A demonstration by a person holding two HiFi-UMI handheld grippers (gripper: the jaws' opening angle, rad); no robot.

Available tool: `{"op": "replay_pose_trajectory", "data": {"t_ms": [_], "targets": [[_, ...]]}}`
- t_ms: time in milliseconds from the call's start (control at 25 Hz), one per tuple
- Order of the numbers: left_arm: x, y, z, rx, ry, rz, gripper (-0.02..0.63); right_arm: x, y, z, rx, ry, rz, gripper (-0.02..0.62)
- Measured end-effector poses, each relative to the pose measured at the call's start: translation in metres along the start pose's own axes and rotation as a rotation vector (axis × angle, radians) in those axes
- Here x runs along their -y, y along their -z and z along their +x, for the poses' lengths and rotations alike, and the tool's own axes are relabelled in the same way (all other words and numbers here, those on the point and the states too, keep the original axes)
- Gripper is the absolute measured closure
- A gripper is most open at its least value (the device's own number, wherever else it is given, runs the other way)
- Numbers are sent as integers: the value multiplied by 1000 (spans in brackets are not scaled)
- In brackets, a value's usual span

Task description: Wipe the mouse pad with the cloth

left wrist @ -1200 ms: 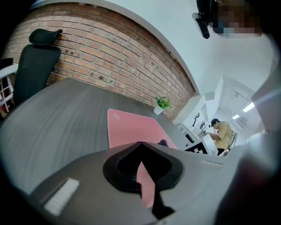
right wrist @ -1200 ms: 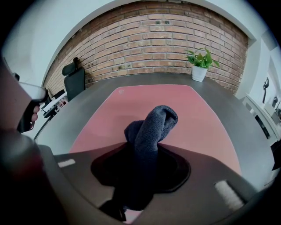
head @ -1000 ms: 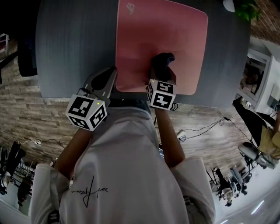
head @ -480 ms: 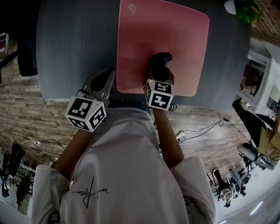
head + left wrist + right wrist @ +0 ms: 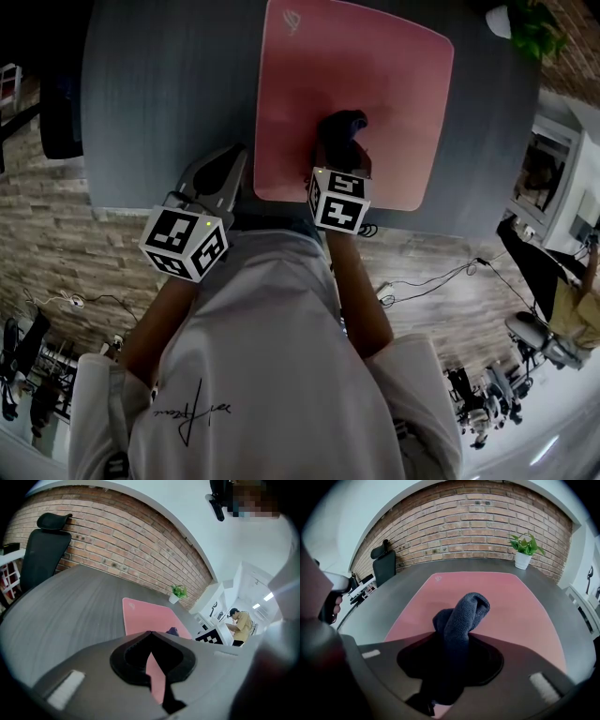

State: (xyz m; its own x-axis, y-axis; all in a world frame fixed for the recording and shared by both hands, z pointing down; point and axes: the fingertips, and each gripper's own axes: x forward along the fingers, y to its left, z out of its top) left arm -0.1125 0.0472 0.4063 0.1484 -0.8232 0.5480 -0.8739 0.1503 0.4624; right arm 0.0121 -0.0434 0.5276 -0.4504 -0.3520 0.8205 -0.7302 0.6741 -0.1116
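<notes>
Pink mouse pad (image 5: 375, 84) lies by the grey surface's (image 5: 159, 94) near edge, and the right gripper's (image 5: 336, 155) fingers pinch the dark cloth (image 5: 343, 127) over the pad's near half. The left gripper's (image 5: 150, 634) fingers are pressed together, holding nothing. Wiping looks under way, with the far half seemingly left.

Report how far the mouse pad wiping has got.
Done: the right gripper has the cloth clamped. In hand: the cloth sits over the mouse pad near its front edge. Left: the rest of the pad; no trace shows what's wiped. The left gripper is shut, empty.

Pink mouse pad (image 5: 375, 84), dark blue cloth (image 5: 461, 616), grey table (image 5: 159, 94), red-brick wall (image 5: 478, 522)
</notes>
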Motion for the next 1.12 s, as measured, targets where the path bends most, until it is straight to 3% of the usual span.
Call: {"op": "replay_pose_trajectory", "data": {"t_ms": [1120], "targets": [[-36,-2,-18,34,-73,-66,597,-44,-33,28,6,-78,-68,457]]}}
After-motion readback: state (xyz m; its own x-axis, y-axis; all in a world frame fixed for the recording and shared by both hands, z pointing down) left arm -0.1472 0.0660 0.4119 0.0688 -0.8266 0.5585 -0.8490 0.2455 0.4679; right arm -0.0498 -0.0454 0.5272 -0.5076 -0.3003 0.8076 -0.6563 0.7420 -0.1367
